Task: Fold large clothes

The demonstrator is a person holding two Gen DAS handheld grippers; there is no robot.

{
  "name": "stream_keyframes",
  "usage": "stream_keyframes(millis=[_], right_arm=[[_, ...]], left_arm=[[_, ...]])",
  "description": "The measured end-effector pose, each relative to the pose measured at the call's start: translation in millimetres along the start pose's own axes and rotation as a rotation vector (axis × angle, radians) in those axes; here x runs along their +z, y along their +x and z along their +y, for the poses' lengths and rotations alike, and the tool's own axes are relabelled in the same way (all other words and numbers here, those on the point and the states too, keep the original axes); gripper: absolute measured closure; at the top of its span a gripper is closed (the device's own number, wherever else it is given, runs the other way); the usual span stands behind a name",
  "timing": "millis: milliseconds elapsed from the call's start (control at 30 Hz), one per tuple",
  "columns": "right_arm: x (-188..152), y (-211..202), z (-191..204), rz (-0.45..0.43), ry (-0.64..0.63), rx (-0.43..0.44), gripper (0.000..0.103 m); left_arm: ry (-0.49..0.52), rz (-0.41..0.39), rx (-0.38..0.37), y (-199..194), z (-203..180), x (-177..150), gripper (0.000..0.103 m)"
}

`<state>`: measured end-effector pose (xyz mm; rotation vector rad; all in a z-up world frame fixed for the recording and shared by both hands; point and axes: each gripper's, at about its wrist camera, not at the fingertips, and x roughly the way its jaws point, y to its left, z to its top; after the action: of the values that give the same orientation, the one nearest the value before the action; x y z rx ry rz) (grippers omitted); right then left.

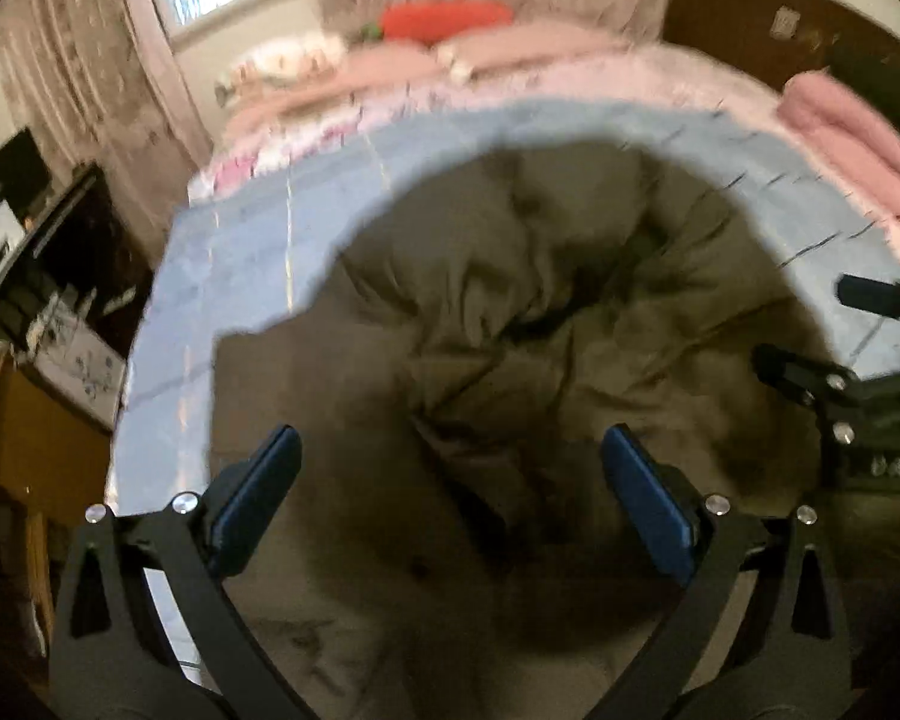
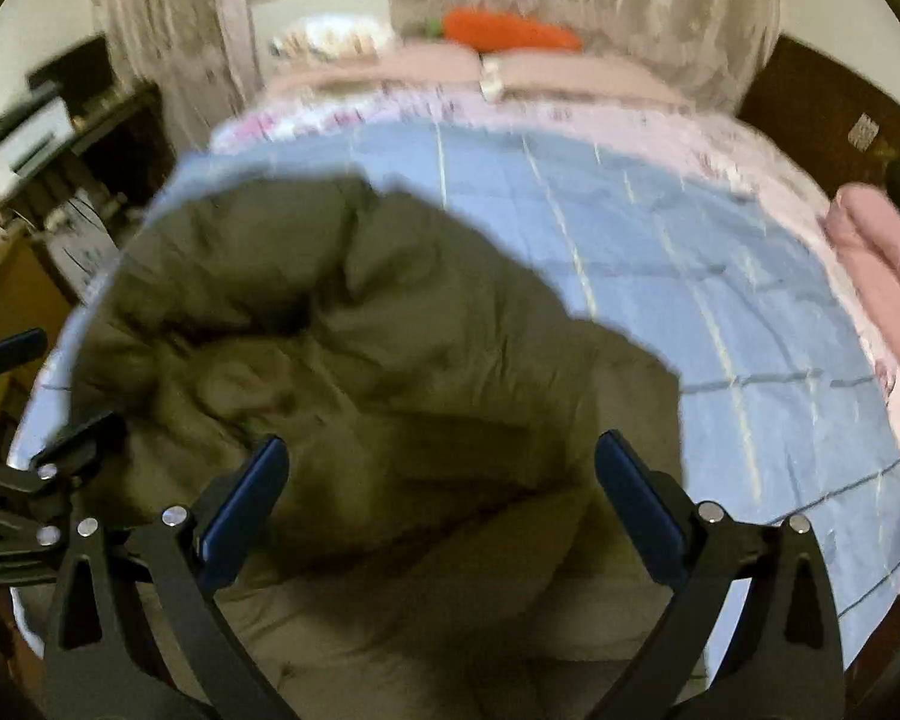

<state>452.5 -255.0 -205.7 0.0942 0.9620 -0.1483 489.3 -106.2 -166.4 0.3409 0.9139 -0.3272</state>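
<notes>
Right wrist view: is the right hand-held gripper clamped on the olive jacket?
No. The right hand-held gripper stands wide open above the olive jacket, its pads pinching no fabric.

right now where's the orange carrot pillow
In both wrist views the carrot pillow lies at the far end of the bed, against the curtains under the window, behind the pink pillows and well beyond the olive garment.

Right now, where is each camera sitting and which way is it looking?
Left wrist: on the left gripper, looking down over its open jaws at the olive garment; the right gripper shows at the right edge.
Right wrist: on the right gripper, looking down at the same garment; the left gripper shows at the left edge.
Shared: garment, blue quilt, orange carrot pillow.
</notes>
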Motion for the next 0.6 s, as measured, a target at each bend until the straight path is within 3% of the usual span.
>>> stream_keyframes(millis=[133, 267, 600], right_arm=[[-7.5, 52.8, -11.6, 0.095, 0.044, 0.019, 0.001], [-5.1, 83.0, -14.0, 0.122, 0.048, 0.027, 0.001], [-2.2, 116.4, -10.2, 0.18, 0.021, 0.008, 0.001]], left_arm=[[-0.03, 0.071, 0.034, 45.9, 12.4, -1.3, 0.002], [-0.022, 0.123, 0.024, 75.6, 21.3, -3.1, 0.002], [-0.008, 0.136, 0.039, 121.4, 20.3, -9.6, 0.002]])
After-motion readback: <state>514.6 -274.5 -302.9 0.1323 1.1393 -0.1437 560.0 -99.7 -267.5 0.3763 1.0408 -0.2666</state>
